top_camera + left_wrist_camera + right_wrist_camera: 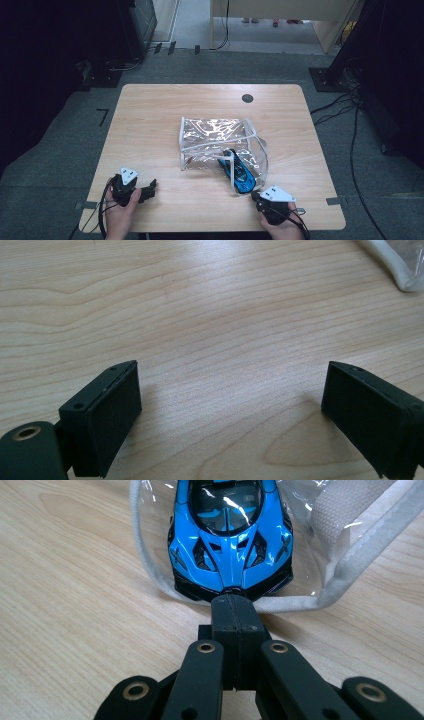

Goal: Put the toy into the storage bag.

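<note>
A blue toy car lies in the open mouth of a clear plastic bag with white trim, in the middle of the wooden table. In the right gripper view the car points its nose at me, with the bag's white rim looped around it. My right gripper is shut, pad against pad, with its tip at the car's nose and the rim; I see nothing between the pads. My left gripper rests near the table's front left edge, apart from the bag. Its jaws stand wide open over bare wood.
A dark round cable hole sits near the table's far edge. A corner of the bag shows at the top right of the left gripper view. Cables run over the floor to the right, and dark equipment stands behind on the left.
</note>
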{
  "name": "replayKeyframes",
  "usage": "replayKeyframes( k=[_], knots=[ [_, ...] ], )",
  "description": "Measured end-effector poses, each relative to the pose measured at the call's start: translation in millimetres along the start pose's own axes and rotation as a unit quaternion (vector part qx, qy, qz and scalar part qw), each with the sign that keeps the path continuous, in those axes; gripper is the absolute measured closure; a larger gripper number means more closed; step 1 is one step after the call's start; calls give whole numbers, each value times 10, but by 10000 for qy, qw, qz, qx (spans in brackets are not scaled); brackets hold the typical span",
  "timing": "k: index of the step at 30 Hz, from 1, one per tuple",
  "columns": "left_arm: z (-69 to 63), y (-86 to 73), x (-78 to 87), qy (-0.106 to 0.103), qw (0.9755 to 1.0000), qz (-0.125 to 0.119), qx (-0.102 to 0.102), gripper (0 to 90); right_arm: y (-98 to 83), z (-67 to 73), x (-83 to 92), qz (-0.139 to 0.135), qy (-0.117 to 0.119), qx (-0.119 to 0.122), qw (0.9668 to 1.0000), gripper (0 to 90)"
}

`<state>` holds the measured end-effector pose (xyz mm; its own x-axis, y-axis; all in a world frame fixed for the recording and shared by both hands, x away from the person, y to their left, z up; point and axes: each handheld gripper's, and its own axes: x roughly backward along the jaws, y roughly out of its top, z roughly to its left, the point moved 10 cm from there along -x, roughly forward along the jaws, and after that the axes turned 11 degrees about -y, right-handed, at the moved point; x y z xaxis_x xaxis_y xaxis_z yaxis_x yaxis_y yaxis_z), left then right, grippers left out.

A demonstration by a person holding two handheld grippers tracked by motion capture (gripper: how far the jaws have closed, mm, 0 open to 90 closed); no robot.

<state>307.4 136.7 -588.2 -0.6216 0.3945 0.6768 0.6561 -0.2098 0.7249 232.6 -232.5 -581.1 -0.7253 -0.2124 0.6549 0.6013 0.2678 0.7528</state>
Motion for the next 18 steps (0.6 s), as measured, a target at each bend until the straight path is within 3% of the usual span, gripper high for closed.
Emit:
replayKeyframes(
  k=[8,18],
  knots=[
    [0,0,0,-1,10000,0,0,91,109,85,-58,-65,-12,19,10000,900],
    [-2,-2,1,-8,10000,12,-14,91,17,-6,-59,131,-89,-68,9999,900]
  ],
)
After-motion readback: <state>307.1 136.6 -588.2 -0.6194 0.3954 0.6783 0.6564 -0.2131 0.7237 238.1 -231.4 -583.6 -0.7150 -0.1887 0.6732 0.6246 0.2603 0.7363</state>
